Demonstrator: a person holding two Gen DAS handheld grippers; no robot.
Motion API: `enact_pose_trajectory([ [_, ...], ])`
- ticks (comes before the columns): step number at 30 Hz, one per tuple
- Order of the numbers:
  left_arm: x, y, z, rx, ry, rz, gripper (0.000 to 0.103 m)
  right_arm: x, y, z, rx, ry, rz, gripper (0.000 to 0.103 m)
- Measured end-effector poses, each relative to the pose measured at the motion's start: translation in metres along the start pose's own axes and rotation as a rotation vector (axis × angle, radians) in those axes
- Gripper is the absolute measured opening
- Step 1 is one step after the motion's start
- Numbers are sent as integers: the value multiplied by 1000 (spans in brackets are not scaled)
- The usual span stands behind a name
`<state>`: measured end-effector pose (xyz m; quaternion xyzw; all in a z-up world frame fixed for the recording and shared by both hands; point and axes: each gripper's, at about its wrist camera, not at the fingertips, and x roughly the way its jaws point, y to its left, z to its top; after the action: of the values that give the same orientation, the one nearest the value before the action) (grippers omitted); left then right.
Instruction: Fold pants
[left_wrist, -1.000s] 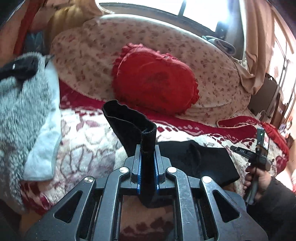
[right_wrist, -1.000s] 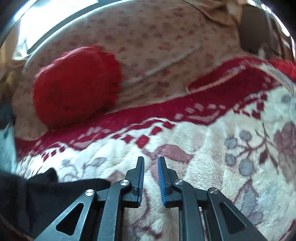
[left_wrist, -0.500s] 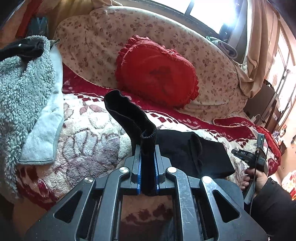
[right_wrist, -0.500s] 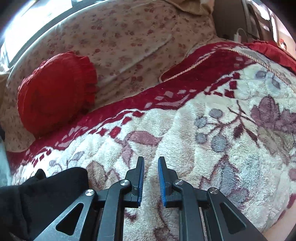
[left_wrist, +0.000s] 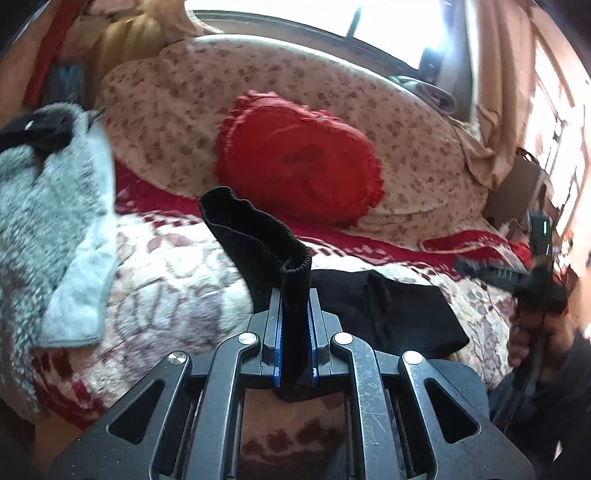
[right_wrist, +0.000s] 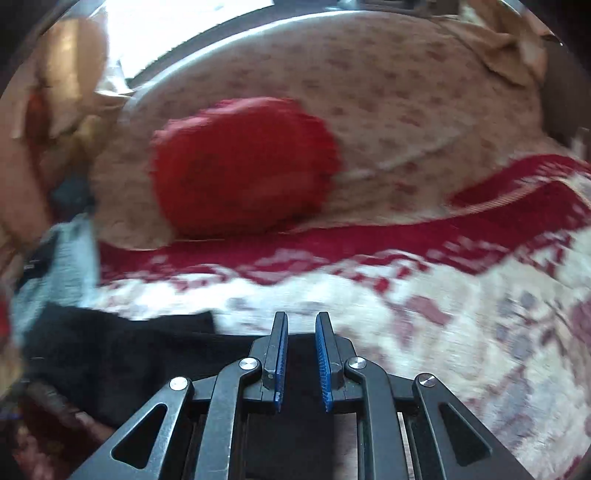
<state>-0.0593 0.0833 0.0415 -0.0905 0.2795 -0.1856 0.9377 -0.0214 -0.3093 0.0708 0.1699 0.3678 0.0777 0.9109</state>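
Note:
The black pants (left_wrist: 384, 310) lie on a floral red and cream blanket (left_wrist: 170, 280) on a bed. My left gripper (left_wrist: 294, 295) is shut on the ribbed waistband (left_wrist: 258, 236) and holds that end raised above the blanket. In the left wrist view my right gripper (left_wrist: 535, 280) shows at the far right, held in a hand. In the right wrist view my right gripper (right_wrist: 301, 325) is open and empty, low over the edge of the pants (right_wrist: 122, 347), with black fabric under its fingers.
A red heart-shaped cushion (left_wrist: 299, 158) leans on a flowered headboard (left_wrist: 177, 110) behind the pants. A grey fleecy blanket (left_wrist: 44, 229) is piled at the left. A window and curtains stand behind; furniture is at the far right.
My right gripper has swung left, back over the pants' edge; the cushion now sits centre in its view. My left gripper has kept its hold on the waistband and shifted a little.

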Motion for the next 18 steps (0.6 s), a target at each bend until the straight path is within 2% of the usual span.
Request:
enact_pose_trajectory([
  [1,2,-7,1,22,-1,-3,9,2,9,5,23,22,95,21],
  [2,4,-15,1,43,2,-7,9,7,19,10,52,58,199,35],
  [4,5,-27,1,85,-1,-7,9,27,45,20,110,165,436,53],
  [7,8,-45,0,188,0,29,9,47,85,26,121,279,565,53],
  [11,12,-68,-9,347,-8,87,9,57,133,32,28,325,600,53],
  [14,10,-81,-14,429,-28,93,9,67,158,35,-86,356,552,53],
  [17,8,-94,-19,494,-38,78,10,79,178,30,-212,437,528,53],
  [18,8,-95,-19,504,-38,72,9,82,184,31,-268,428,472,53],
])
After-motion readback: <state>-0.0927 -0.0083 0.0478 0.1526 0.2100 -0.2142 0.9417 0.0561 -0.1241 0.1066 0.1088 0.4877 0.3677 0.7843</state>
